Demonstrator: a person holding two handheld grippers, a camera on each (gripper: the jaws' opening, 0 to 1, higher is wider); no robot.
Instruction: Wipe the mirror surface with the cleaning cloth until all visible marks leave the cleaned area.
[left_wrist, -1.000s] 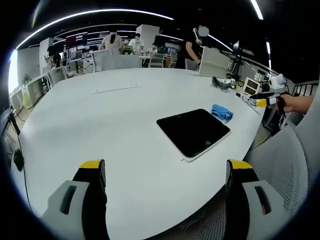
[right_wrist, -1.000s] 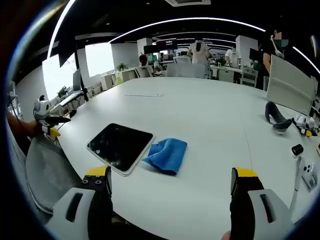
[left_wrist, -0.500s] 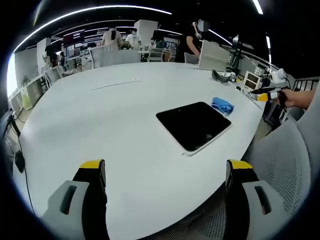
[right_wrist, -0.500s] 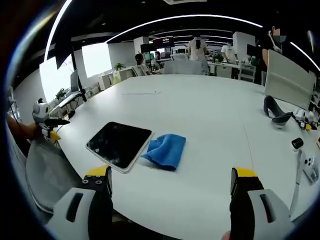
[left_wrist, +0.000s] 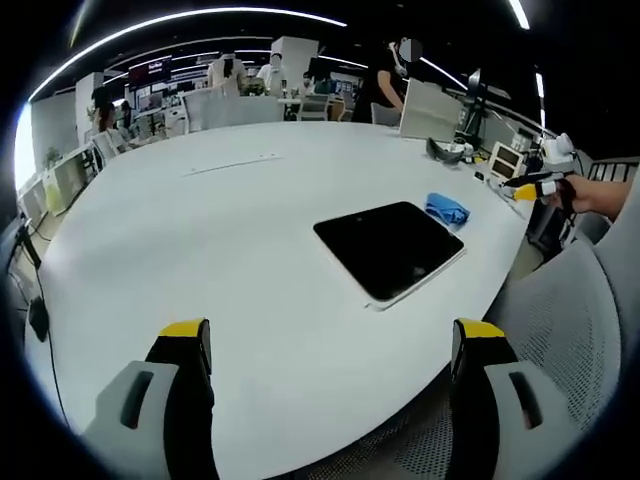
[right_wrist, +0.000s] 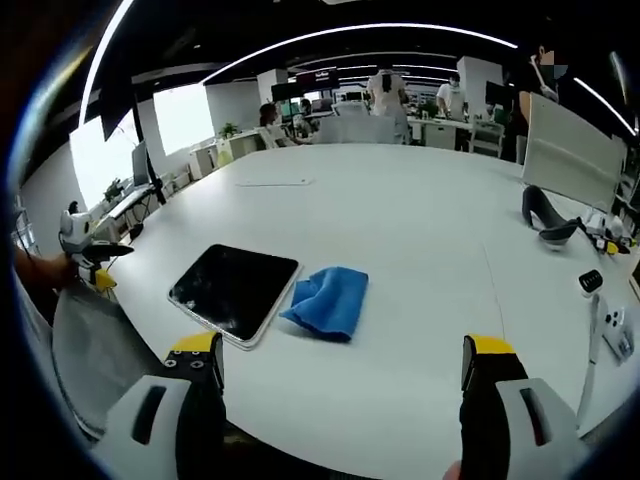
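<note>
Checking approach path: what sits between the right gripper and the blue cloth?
Nothing: in the right gripper view, bare white table separates the open right gripper from the blue cloth beside the mirror.

Cloth (right_wrist: 326, 301) beside mirror (right_wrist: 233, 291) on table (right_wrist: 400, 230)

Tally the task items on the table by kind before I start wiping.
Mirror: 1, dark, lying flat
Blue cleaning cloth: 1, crumpled beside the mirror
Total: 2
Both the left gripper and the right gripper are open, holding nothing.
</note>
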